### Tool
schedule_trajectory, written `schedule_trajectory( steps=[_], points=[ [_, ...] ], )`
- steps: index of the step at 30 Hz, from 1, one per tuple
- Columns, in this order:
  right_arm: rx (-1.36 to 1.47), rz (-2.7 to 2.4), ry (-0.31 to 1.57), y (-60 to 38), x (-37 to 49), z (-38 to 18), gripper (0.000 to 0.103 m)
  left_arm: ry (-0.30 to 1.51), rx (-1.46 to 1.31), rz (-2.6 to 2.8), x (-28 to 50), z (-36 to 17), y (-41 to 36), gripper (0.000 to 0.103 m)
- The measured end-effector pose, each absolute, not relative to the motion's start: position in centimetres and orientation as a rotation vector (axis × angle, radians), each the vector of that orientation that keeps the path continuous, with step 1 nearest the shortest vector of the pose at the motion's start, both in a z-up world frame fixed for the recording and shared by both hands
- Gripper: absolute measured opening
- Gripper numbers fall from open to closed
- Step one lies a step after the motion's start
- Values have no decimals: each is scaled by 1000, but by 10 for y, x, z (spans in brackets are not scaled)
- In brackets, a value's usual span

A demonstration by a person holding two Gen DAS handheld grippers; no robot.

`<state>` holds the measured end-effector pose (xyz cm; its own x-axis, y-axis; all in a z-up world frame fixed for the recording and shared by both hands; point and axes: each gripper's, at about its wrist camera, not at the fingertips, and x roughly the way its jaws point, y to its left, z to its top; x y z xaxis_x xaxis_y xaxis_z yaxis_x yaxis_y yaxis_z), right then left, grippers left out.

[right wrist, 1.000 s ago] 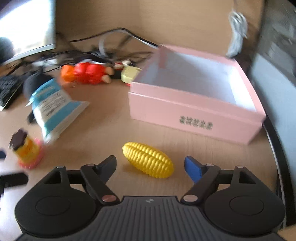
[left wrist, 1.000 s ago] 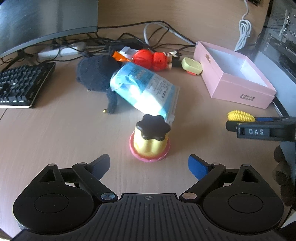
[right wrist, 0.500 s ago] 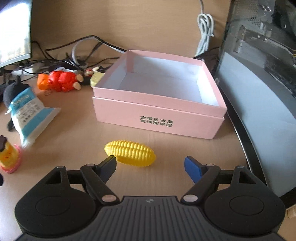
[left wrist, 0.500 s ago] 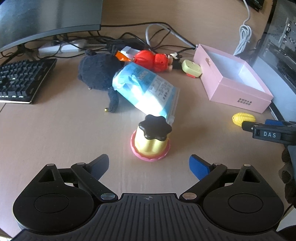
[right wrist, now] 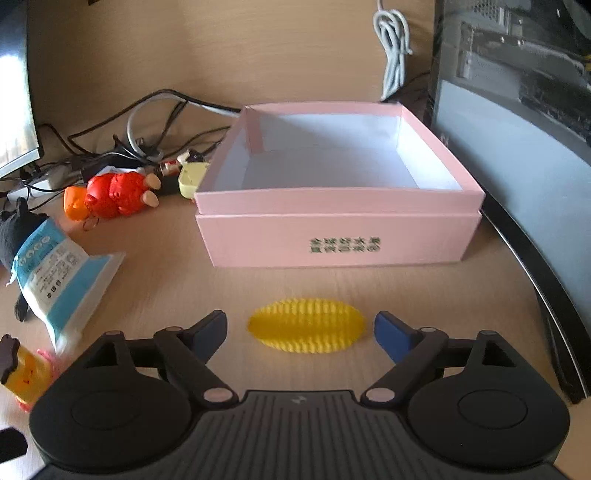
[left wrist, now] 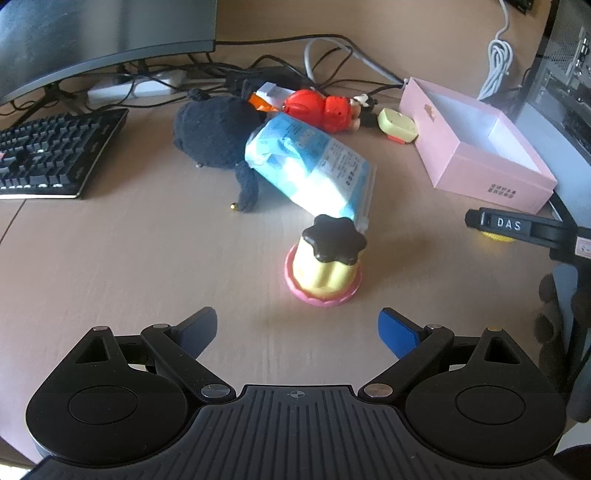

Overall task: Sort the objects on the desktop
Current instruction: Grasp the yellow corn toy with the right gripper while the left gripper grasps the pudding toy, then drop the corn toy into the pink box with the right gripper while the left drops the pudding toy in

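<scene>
Pale wood-grain counter [right wrist: 155, 258] fills both of our wrist views, sunlit and cluttered toward the back.

Our right claw [right wrist: 301, 328] points down at a yellow toy corn cob [right wrist: 306, 330]. It lies on its side between the two wide-spread fingers, with a clear gap at each tip, so that claw is open and grips nothing. Just beyond the cob stands an open pink box [right wrist: 332, 240] with a white inside and nothing in it. A dark computer case [right wrist: 517, 110] rises to the right of the box. To the claw's left lie a blue and white packet [right wrist: 62, 266] and, farther back, a red and orange toy figure [right wrist: 110, 195] beside a pale yellow gadget [right wrist: 192, 177].

Our left claw [left wrist: 297, 330] is also open and holds nothing. Ahead of it, apart from both fingers, stands a yellow pudding toy [left wrist: 325, 266] with a dark scalloped top on a pink base. The same packet [left wrist: 314, 166] lies just behind the pudding, its near corner about touching the dark top. A black plush toy [left wrist: 218, 136] lies partly under the packet's far end. A black keyboard [left wrist: 48, 155] sits far to the left, under a curved monitor [left wrist: 92, 33]. Tangled cables [left wrist: 295, 70] run along the back edge. At the right edge of this view we see our other claw [left wrist: 517, 225] side-on, a sliver of the yellow cob [left wrist: 495, 236] showing beneath it.
</scene>
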<state>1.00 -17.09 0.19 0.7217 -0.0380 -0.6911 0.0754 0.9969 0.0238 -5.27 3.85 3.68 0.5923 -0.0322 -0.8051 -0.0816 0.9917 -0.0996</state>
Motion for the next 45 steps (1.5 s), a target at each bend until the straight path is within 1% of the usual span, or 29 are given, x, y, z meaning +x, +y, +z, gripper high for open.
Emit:
schedule_trajectory(
  steps=[1,6,8,10,13,19,21,29,34,39,43,45],
  points=[
    [49,-57,755,-169,10,2,66,937,-130,26,-53,36,39,97],
    [46,-57,757,-175,8,3,67,908,-116,-4,-48,33,36,97],
    [46,-30,757,-180,4,8,67,890,-88,-15,-42,30,30,95],
    [41,8,750,-183,-3,15,67,882,-43,-21,-35,25,23,88],
    [-17,66,728,-181,-17,26,67,863,-5,-26,-28,21,16,82],
    [-77,139,719,-173,-35,39,67,825,14,-33,-23,19,10,73],
    [-105,152,713,-170,-38,41,67,811,40,-30,-24,19,10,61],
    [-124,200,726,-171,-42,54,67,831,62,-87,-40,28,8,60],
    [-159,242,679,-171,-48,83,67,733,48,-146,-55,66,6,60],
    [-156,244,505,-184,-53,154,67,567,63,-218,-48,120,-4,61],
    [-175,191,328,-199,-53,217,67,452,75,-273,-21,157,-22,61],
    [-173,167,270,-206,-51,239,67,414,92,-295,-7,167,-33,61]
  ],
)
